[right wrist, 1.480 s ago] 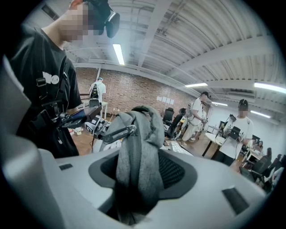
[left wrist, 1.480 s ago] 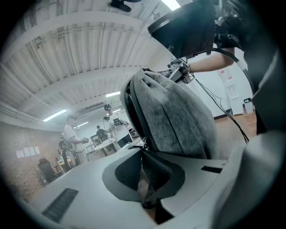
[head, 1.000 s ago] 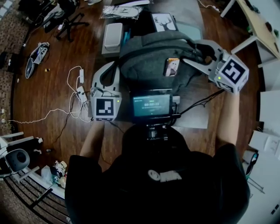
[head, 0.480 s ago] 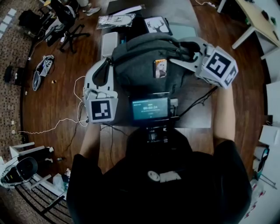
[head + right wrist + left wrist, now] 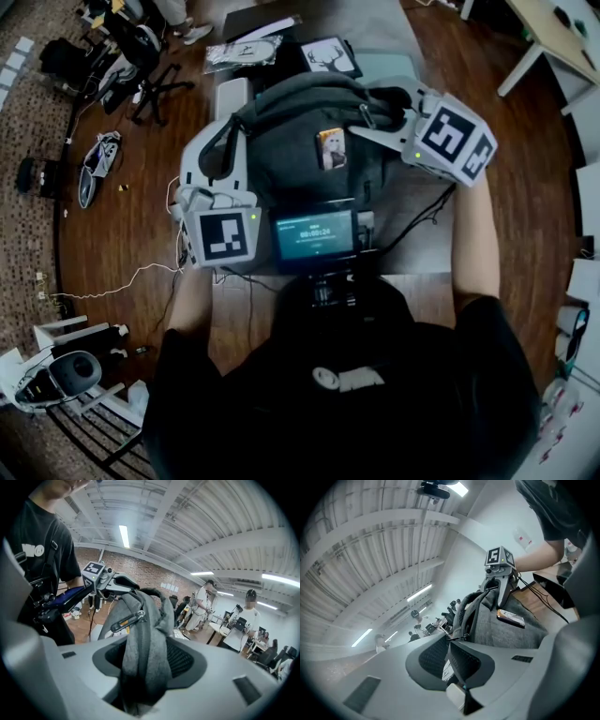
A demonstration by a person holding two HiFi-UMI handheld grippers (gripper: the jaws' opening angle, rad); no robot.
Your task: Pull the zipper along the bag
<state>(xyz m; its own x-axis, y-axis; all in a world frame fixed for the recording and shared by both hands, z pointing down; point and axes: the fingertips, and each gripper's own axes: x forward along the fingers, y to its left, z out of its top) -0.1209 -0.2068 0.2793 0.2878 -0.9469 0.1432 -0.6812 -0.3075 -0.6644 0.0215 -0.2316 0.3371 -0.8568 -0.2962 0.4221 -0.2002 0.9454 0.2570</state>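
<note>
A grey backpack (image 5: 300,141) stands on the table with a small picture card (image 5: 330,148) on its front. My left gripper (image 5: 225,131) is at the bag's left edge. In the left gripper view its jaws (image 5: 449,639) are shut, with a thin dark zipper pull (image 5: 457,638) sticking out between the tips. My right gripper (image 5: 370,117) is at the bag's upper right. It is shut on a thick fold of grey bag fabric (image 5: 145,634), which fills the gap between its jaws (image 5: 143,667). A second zipper pull (image 5: 126,620), black with an orange tab, lies on that fold.
A small lit screen (image 5: 314,234) sits between my arms, just below the bag. A white box (image 5: 232,94) and a deer picture (image 5: 330,56) lie behind the bag. Cables (image 5: 141,272) trail on the wooden floor at left. People (image 5: 206,602) stand in the room beyond.
My left gripper has risen and rolled beside the bag's left edge, still shut. The right gripper keeps its hold on the fabric. The bag sits further left in the head view.
</note>
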